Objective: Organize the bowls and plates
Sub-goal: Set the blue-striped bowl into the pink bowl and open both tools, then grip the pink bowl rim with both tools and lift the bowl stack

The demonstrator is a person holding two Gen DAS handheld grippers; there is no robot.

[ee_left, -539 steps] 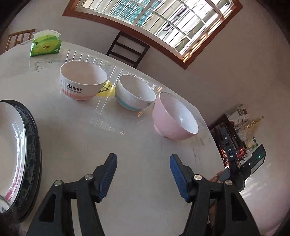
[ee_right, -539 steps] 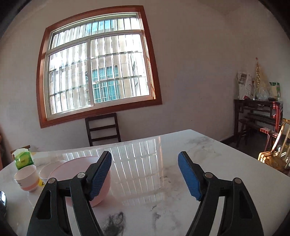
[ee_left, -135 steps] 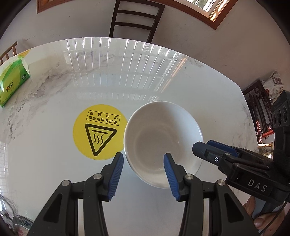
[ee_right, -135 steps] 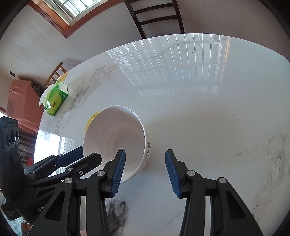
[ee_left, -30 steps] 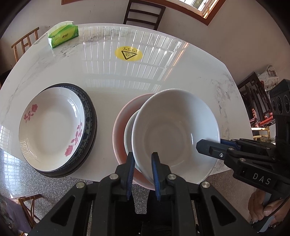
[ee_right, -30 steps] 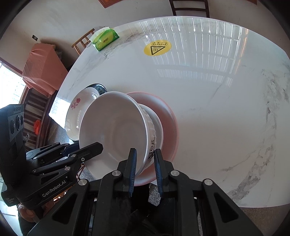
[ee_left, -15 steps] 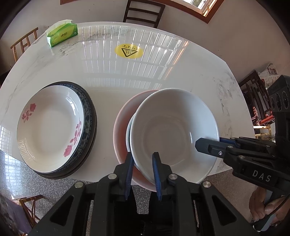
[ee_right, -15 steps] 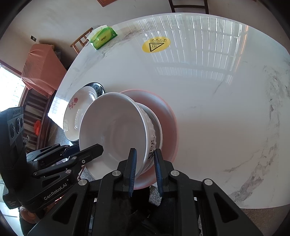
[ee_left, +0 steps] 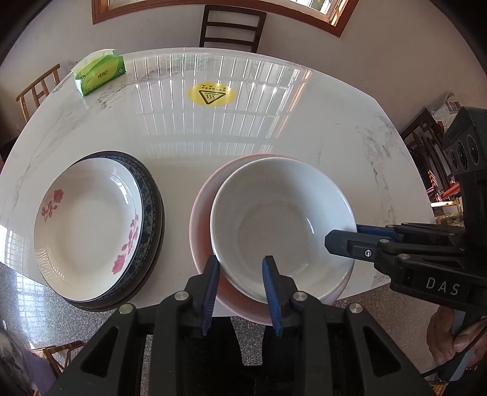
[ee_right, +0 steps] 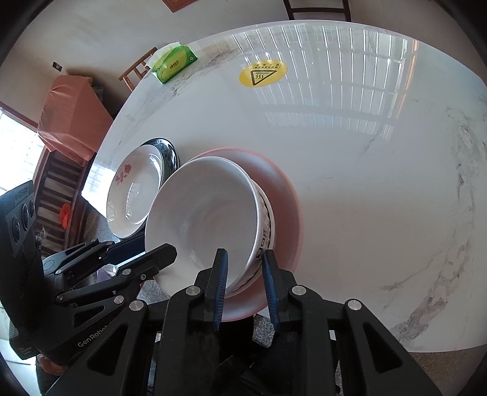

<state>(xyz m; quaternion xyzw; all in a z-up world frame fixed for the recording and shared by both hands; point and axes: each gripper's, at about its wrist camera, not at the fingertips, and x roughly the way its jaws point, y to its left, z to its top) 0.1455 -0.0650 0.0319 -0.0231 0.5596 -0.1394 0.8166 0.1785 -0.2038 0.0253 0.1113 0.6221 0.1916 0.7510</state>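
A white bowl (ee_left: 283,225) sits nested in a pink bowl (ee_left: 201,213) near the table's front edge; both also show in the right wrist view, the white bowl (ee_right: 207,213) inside the pink bowl (ee_right: 283,195). My left gripper (ee_left: 240,289) is open, its jaws apart on either side of the white bowl's near rim. My right gripper (ee_right: 243,286) is open too, its jaws straddling the white bowl's wall without pinching it. To the left lies a stack of plates, a white rose-patterned plate (ee_left: 88,237) on a dark-rimmed plate (ee_left: 152,213).
The white marble table (ee_left: 243,131) carries a yellow warning sticker (ee_left: 211,94) and a green tissue pack (ee_left: 100,73) at the back. A dark chair (ee_left: 231,27) stands behind the table. The floor lies just below the front edge.
Both grippers have opened from a tight pinch on the white bowl's rim. The white bowl has come down into the pink bowl and sits lower than before.
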